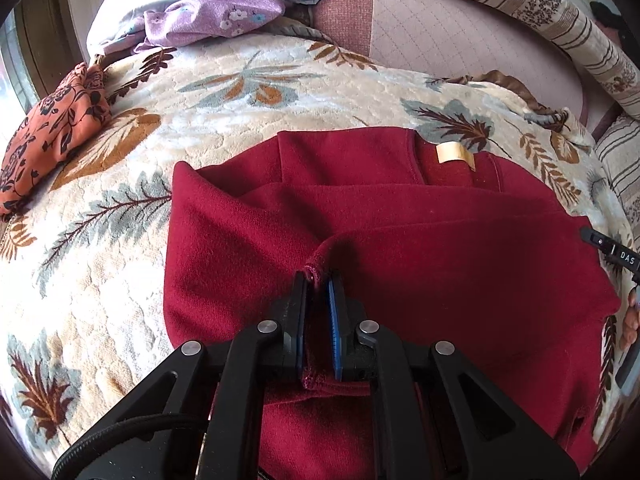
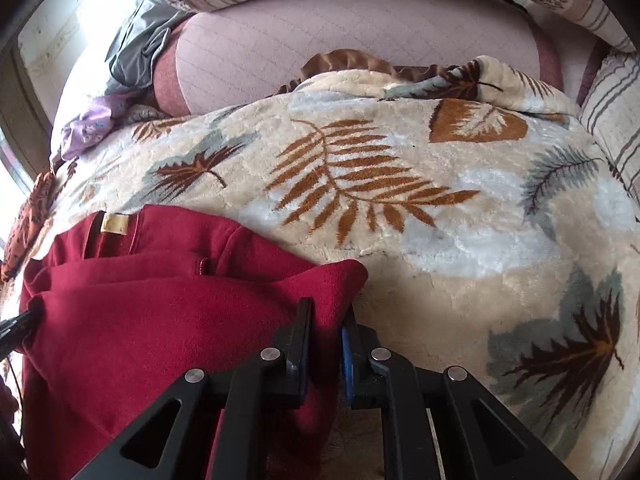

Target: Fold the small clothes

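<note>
Left gripper (image 1: pixel 318 280): jaws together, clamped on a hemmed edge of the dark red knit garment (image 1: pixel 400 248), a ridge of cloth pinched up between the black finger and the blue pad. Right gripper (image 2: pixel 326 312): jaws pressed onto the garment's right-hand edge, red cloth filling the gap between them; no bare space visible beside the fabric, so read as a grip.

Garment spread flat on the leaf-patterned plush blanket (image 1: pixel 240 92), directly ahead of and beneath both grippers. Long axis running side to side across the left wrist view, with several layers already lapped over one another. Left grip near the middle of the near edge, right grip at the far right corner; each hand on its own end, neither clearly nearer to the rest of the cloth. Judged: a fold in hand, the next move likely carrying the pinched edge away from the cameras toward the collar end, with both grips needing to travel together to keep the layers square.

Tan sewn label (image 1: pixel 456 156) at the far edge near the neckline; nothing legible on it. White letters "DAS" on a black part (image 1: pixel 616 250) at the right rim of the left wrist view.

Further out: an orange floral cloth (image 1: pixel 52 128) at left, a lilac flowered cloth (image 1: pixel 212 12) behind, a striped bolster (image 1: pixel 560 20) far right.
</note>
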